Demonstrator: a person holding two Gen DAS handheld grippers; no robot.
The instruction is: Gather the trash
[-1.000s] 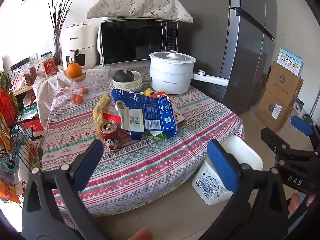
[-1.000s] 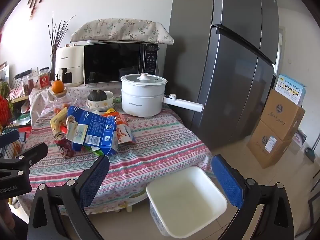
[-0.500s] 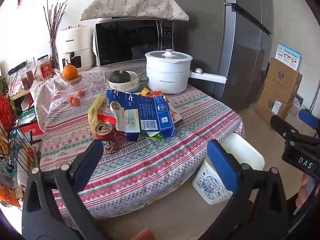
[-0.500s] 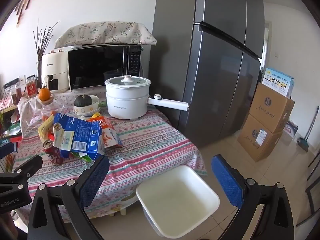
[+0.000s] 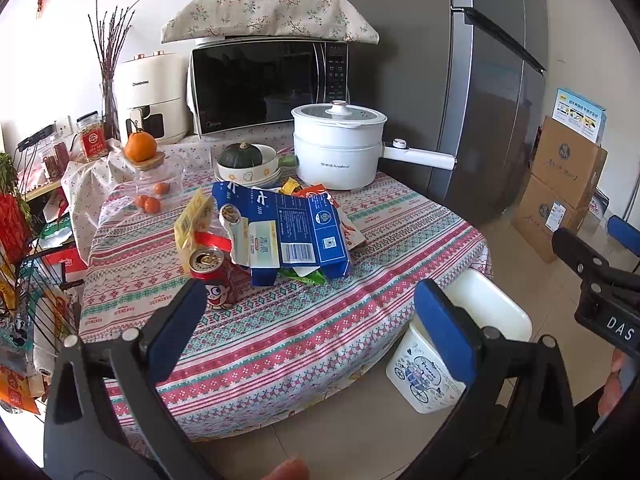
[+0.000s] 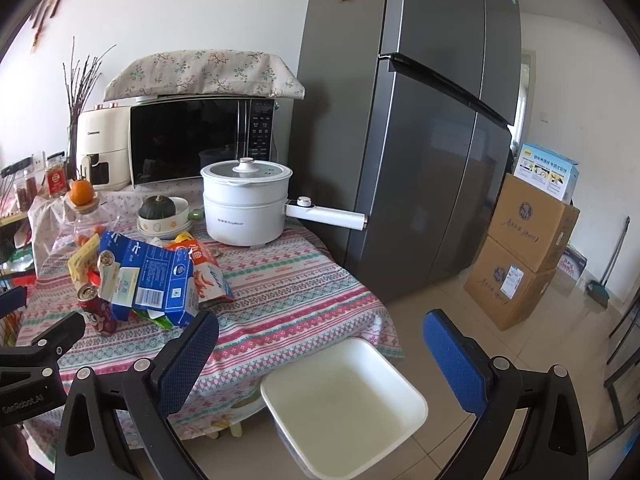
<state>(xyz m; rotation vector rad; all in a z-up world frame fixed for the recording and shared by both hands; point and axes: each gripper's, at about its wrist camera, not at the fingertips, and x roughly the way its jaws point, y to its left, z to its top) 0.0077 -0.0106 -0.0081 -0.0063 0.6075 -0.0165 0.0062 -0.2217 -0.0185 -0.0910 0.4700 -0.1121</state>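
1. We hold the left tool [image 5: 310, 320] low in front of the tabletop [image 5: 360, 300], its blue pads spread wide with nothing between them; the right tool [image 6: 320, 344] is likewise spread wide and empty, above the floor beside the tabletop's edge.
2. Just beyond the right tool we see a white bin [image 6: 344, 404] standing on the tiled floor, close against the hanging tablecloth; its inside looks bare.
3. Further in, on the striped cloth, the trash lies in one heap: a red drink can [image 5: 214, 276] stands upright at the near left of it; a flattened blue carton [image 5: 292, 232] leans over the can's right side; a yellow wrapper [image 5: 194, 220] sits just behind the can; an orange snack bag [image 6: 206, 274] and a green wrapper [image 5: 304, 276] poke out from under the carton.
4. Behind the heap we see a bowl holding a dark green squash [image 5: 240, 156], a white electric pot [image 5: 338, 148] with its handle pointing right, and a glass jar topped by an orange [image 5: 140, 146].
5. Farthest back stand a microwave [image 5: 268, 84] under a floral cloth, a cream appliance [image 5: 154, 96] to its left, and a grey fridge [image 6: 420, 120] to its right.
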